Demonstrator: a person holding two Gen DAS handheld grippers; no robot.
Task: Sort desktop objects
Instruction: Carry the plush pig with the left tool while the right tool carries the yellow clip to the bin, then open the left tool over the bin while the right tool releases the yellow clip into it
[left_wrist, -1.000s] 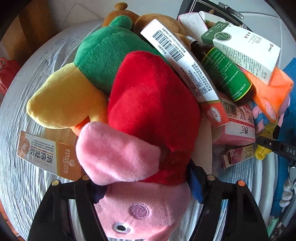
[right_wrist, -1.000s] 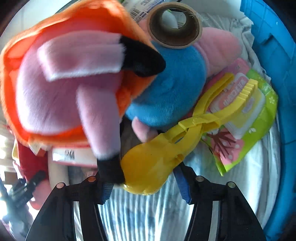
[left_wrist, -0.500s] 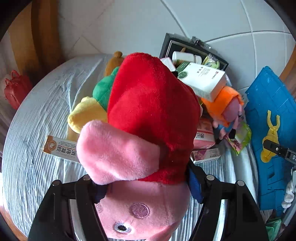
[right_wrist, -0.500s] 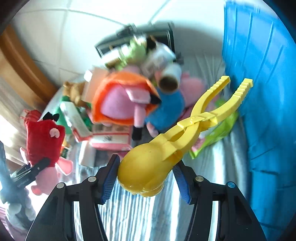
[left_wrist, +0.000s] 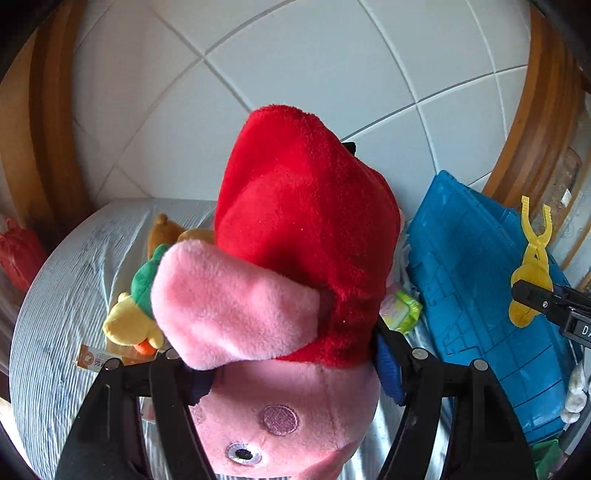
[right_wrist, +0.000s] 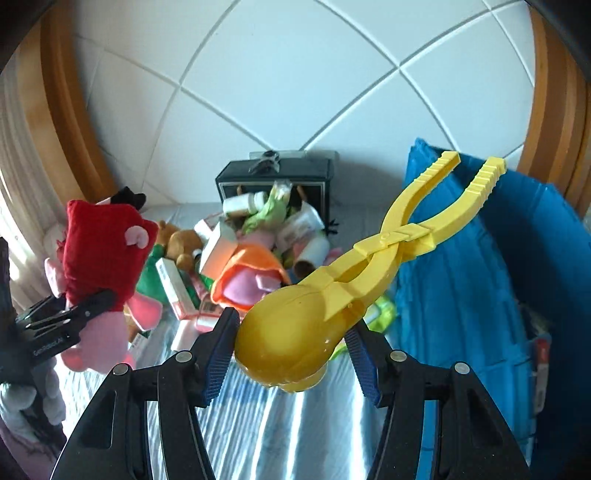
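My left gripper (left_wrist: 291, 373) is shut on a pink pig plush in a red dress (left_wrist: 295, 236), held high above the table; it also shows in the right wrist view (right_wrist: 99, 258). My right gripper (right_wrist: 291, 350) is shut on the round end of a yellow plastic clamp toy (right_wrist: 369, 266), handles pointing up and away; the toy also shows in the left wrist view (left_wrist: 532, 266). A pile of plush toys, boxes and bottles (right_wrist: 240, 258) lies on the striped cloth below.
A blue crate (right_wrist: 480, 277) stands at the right, also in the left wrist view (left_wrist: 480, 288). A black box (right_wrist: 273, 184) holds bottles at the back. A green and yellow plush (left_wrist: 136, 306) and an orange box (left_wrist: 96, 360) lie left. White tiled wall behind.
Both grippers have risen well above the pile with their toys. The pile now looks small and far below, and the wall fills the upper part of both views.
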